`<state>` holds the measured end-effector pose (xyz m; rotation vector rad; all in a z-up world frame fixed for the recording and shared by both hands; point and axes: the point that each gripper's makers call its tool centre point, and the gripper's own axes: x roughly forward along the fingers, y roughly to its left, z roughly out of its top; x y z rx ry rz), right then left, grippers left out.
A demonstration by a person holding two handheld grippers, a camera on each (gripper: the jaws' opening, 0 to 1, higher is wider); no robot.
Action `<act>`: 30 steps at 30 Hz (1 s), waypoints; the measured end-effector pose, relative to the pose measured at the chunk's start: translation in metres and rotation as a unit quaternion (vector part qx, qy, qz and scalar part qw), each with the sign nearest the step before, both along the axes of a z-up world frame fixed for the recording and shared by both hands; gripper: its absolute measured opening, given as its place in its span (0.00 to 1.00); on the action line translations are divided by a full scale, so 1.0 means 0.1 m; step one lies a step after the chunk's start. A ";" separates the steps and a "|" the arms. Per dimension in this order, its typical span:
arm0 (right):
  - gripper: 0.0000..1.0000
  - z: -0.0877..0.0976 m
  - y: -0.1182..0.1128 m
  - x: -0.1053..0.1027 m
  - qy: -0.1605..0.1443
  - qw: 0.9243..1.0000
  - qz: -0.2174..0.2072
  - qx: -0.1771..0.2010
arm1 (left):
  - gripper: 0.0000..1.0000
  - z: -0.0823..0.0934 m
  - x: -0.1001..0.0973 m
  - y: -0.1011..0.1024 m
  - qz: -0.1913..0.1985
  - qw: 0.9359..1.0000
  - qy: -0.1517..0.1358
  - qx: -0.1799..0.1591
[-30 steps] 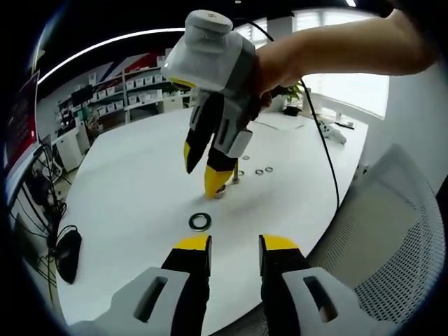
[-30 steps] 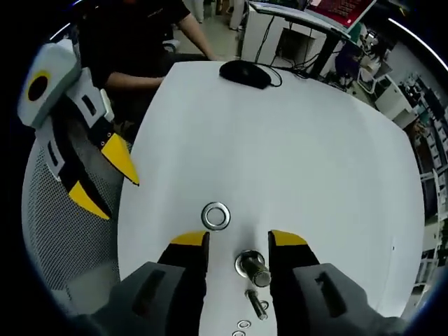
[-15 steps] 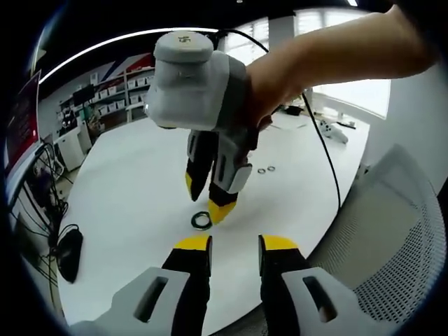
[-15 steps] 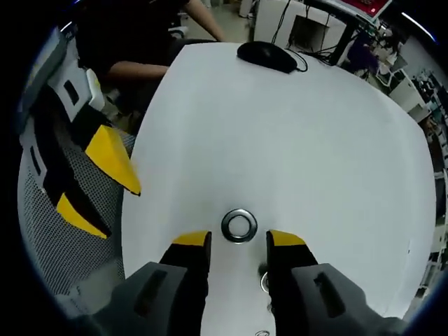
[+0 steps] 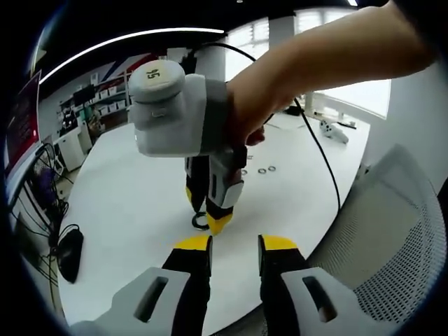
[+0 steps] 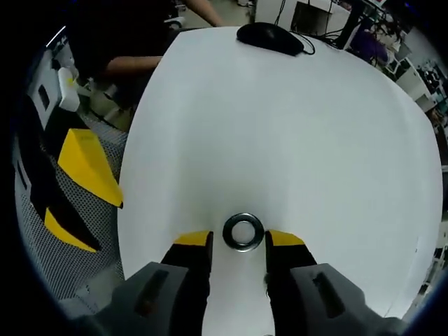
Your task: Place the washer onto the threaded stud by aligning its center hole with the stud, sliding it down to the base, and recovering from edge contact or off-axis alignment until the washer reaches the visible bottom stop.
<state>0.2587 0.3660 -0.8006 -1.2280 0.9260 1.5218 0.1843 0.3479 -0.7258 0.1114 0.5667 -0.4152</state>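
The washer (image 6: 243,232) lies flat on the white table (image 6: 294,126), near the edge closest to the mesh chair (image 5: 392,231). The right gripper (image 6: 238,241) is down over it. Its two yellow tips stand apart, one on each side of the ring, and they are not squeezing it yet. The ring sits just at the tips, a little past them.

The left gripper (image 5: 235,246) waits above the same table edge. Its jaws are open and hold nothing.

What could go wrong? The washer is thin and flat. If the tips close too high, they may slide over it. If one tip touches first, the ring may skid away on the smooth table. It may also tip up and drop when it is lifted.

The right gripper view looks straight down on the ring, so the hole in the middle is plain to see. It also shows a black mouse (image 6: 269,36) at the far edge of the table.

The left gripper view shows the other side. There the right gripper hangs from a hand (image 5: 245,105), and it hides most of the ring. That view also shows some small rings (image 5: 266,169) further along the table and a black cable (image 5: 318,133). I cannot pick out the stud in either view.
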 end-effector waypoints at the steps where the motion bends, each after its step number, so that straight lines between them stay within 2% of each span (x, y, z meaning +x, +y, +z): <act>1: 0.32 0.00 0.00 0.00 0.000 1.000 0.000 -0.001 | 0.24 0.00 0.00 0.00 0.000 1.000 0.000 0.000; 12: 0.27 -0.01 0.02 0.04 -0.007 1.000 0.011 -0.027 | 0.24 0.00 0.00 0.00 0.001 1.000 0.001 0.001; 21: 0.28 -0.02 0.01 0.04 -0.014 0.998 0.023 -0.050 | 0.24 -0.01 -0.01 0.01 0.003 1.000 0.003 0.002; 30: 0.27 -0.02 0.02 0.04 -0.012 0.999 0.017 -0.049 | 0.24 -0.01 0.00 0.01 0.004 1.000 0.004 0.003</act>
